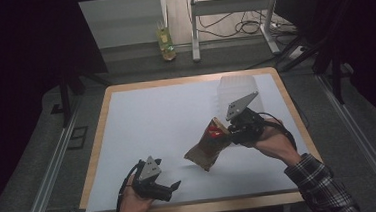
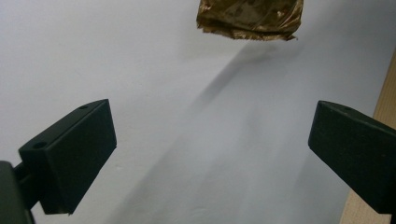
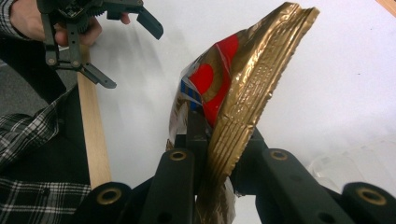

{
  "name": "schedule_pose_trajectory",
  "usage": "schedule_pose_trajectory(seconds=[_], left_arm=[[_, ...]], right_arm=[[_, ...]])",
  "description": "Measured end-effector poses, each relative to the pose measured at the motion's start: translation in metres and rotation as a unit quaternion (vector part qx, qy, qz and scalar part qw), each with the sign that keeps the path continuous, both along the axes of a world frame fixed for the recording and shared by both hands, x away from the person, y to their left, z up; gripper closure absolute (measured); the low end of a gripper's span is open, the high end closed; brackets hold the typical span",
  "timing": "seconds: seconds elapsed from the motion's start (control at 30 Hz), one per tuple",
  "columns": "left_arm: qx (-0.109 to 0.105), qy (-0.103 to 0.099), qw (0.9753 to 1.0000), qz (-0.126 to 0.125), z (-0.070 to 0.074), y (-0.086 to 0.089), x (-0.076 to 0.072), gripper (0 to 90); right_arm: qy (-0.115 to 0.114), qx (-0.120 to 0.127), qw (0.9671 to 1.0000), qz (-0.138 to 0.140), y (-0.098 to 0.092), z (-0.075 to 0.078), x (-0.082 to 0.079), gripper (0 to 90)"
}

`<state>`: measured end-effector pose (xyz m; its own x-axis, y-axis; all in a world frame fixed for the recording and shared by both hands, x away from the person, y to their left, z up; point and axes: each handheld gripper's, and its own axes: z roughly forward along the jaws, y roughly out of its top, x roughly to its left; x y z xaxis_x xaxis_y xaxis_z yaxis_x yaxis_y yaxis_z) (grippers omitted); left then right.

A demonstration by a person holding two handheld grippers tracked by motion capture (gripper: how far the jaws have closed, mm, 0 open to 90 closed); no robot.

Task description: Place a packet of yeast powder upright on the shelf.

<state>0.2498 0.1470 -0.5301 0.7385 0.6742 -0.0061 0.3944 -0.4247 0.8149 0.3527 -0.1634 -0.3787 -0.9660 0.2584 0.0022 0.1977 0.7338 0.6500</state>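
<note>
Clamped in the right hand-held gripper, the gold foil snack bag is held by its crimped sealed edge and hangs tilted above the white counter, its lower corner close to the surface. It looks light, thin and crinkly, likely slippery and easily crushed, so the stiff ribbed seam seems the safest place to grip. The left hand-held gripper hangs released near the counter's front edge, jaws wide apart, apart from the bag.

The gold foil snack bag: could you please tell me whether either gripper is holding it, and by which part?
The right gripper holds the crinkled gold foil snack bag by its sealed top edge; the left gripper is open and holds nothing.
</note>
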Motion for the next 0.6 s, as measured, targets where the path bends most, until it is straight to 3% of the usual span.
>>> schedule_pose_trajectory(seconds=[0.23, 0.6], left_arm=[[-0.014, -0.007, 0.9998, 0.007, 0.001, 0.003, 0.0, 0.0], [-0.014, -0.006, 0.9999, 0.007, 0.001, 0.003, 0.0, 0.0]], right_arm=[[-0.005, -0.006, 0.9999, 0.009, -0.006, 0.008, 0.004, 80.1], [-0.013, -0.013, 0.9997, 0.013, -0.013, 0.024, 0.012, 80.2]])
